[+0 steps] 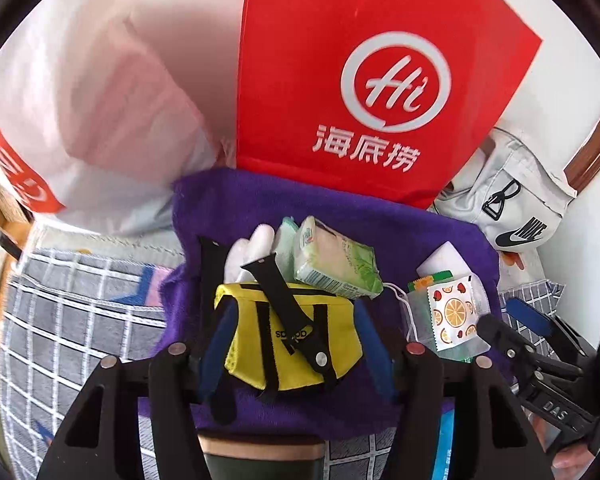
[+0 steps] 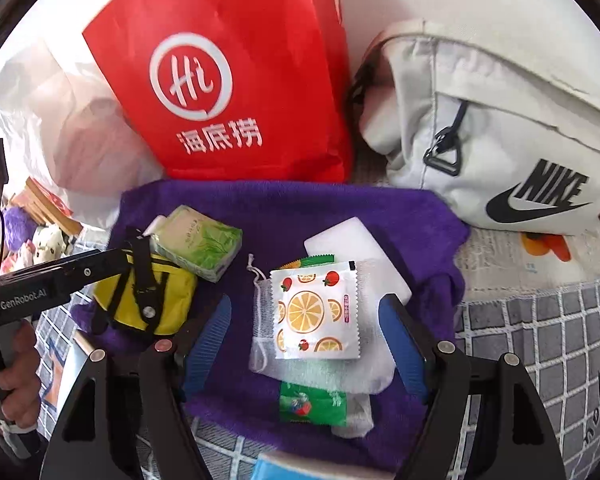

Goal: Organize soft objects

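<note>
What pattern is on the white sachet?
Orange slices and strawberries on the sachet; clearest in the right wrist view.

We read this as a home, likely a bedroom: soft grey checked bedding underlies everything, with a purple towel spread on it. A red shopping bag, a white plastic bag and a white Nike bag lean behind; plush toys sit off to the side.

A bed under a grey checked cover carries a purple towel, and behind it stand a red bag, a white plastic bag and a pale Nike bag.
</note>
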### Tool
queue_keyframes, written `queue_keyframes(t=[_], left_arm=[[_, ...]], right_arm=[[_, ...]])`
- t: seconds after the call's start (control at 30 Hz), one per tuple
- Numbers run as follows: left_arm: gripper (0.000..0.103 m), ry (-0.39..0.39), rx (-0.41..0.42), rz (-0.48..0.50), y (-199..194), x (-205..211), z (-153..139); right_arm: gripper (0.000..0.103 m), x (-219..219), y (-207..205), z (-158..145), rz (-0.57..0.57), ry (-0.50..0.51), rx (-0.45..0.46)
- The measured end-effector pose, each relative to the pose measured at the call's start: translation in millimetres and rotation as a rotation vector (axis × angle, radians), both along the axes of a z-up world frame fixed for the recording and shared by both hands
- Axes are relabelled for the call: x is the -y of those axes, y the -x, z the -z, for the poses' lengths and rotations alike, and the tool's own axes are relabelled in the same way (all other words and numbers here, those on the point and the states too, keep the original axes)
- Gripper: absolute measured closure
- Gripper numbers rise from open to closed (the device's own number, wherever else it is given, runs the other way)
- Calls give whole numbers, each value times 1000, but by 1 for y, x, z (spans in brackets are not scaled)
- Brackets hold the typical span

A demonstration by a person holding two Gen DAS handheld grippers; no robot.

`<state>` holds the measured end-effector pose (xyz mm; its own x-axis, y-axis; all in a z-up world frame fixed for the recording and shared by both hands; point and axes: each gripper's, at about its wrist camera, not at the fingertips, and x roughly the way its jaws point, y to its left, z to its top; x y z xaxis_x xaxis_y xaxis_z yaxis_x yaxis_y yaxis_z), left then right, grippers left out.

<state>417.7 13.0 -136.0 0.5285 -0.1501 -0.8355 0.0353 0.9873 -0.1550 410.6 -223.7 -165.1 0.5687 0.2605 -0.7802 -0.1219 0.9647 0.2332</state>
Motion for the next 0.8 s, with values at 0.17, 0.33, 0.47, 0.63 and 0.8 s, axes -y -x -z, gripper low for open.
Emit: queue_keyframes(t=[0.17,0.33,0.47,0.63,0.8], left_arm=[[35,-60,74,-9,18,5,-25],[34,-43,73,26,49,12,-40],[27,-63,110,39,88,15,-55],[21,-90,147,40,138,12,-71],[11,-78,144,33,187,7,-82]], right_arm=[[27,-1,29,-16,-5,11,11],[27,-1,66,-33,22,44,46],[27,0,98,-49,42,23,76],[5,-6,151,-72,55,65,157],[0,-10,194,-80,69,85,156]])
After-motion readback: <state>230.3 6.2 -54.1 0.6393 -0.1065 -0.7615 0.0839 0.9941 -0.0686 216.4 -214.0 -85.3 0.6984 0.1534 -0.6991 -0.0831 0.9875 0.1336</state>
